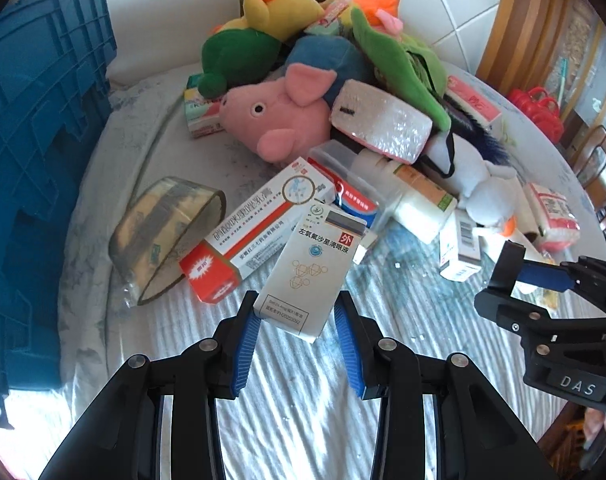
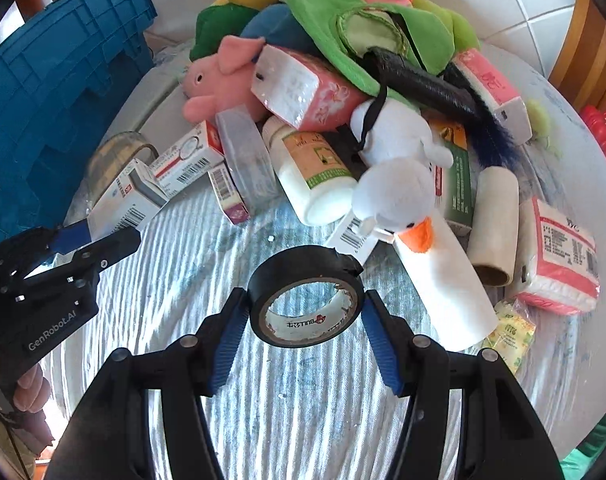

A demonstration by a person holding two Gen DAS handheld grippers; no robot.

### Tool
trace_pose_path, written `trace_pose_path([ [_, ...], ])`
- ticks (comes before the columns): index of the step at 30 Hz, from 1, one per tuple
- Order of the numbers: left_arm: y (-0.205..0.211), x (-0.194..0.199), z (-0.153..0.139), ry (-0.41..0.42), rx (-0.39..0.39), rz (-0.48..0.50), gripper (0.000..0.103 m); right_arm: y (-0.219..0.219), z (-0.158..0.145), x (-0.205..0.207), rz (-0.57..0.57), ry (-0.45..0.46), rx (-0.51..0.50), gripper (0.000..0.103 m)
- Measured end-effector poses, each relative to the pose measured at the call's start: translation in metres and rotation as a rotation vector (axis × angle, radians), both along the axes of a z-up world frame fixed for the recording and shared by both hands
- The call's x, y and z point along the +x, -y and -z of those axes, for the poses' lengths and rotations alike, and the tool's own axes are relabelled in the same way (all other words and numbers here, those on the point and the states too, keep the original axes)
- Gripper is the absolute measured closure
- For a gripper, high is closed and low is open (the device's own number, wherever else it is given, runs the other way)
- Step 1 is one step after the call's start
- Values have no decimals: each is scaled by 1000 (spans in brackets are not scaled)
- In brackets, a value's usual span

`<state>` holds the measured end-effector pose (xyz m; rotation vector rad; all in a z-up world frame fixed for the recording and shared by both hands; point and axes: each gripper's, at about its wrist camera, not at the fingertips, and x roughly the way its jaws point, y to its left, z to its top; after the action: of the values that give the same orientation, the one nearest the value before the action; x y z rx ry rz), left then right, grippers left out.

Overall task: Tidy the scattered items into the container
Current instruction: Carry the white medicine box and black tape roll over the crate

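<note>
Leftmost, blue crate point(image 1: 39, 160) sits at the table edge beside the heap. Left gripper point(image 1: 297, 322) pinches a white medicine box point(image 1: 309, 268), lifted clear of the striped cloth point(image 1: 295, 400). Only the right view shows the right gripper point(image 2: 305, 316) clamping a black tape roll point(image 2: 305, 280), plus a paper tube point(image 2: 495, 228) behind the duck toy point(image 2: 395, 196).
</note>
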<state>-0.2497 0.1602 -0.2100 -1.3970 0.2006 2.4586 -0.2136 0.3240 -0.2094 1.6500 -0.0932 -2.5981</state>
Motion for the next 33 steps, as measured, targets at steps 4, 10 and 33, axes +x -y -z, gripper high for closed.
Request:
trace_pose_path([
  [4,-2,0,-29,-58,-5,-17,66,6,-29,-7,-33,-63,29,46],
  [10,7,6,-67,-136,-5,-47,66,34,-77,-15,-92,-173,60,46],
  [33,192,50,-241,-570,-7,-415,66,240,-271,-26,-430,-644,31,46],
])
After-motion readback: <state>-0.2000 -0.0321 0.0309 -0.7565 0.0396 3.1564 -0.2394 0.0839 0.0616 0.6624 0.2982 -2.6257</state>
